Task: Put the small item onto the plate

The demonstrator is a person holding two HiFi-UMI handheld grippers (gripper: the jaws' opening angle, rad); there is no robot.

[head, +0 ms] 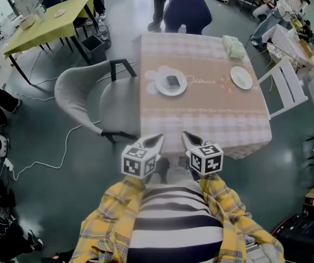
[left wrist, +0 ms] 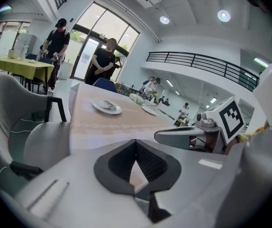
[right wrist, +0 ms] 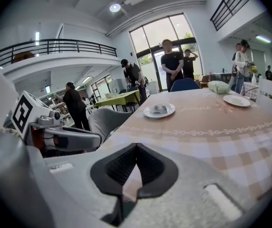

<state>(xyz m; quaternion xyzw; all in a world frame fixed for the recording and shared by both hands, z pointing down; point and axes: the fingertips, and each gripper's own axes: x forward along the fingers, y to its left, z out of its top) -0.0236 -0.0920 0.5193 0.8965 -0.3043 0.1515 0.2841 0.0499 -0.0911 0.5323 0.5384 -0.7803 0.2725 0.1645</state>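
Left gripper (head: 159, 138) & right gripper (head: 184, 135) are both pressed together, empty, at near edge of table (head: 211, 122). Item (head: 172, 81) lies on plate (head: 159, 87); prob. light, stiff. Pinch its sides.

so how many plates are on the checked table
2. The middle plate sits near the centre of the checked table with a small dark item on it; the empty plate lies toward the table's right edge. None looks hidden.

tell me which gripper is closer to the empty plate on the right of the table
Right. The right gripper is at the near edge of the table, down and left of the empty plate; the left gripper is beside it, farther left of the plate.
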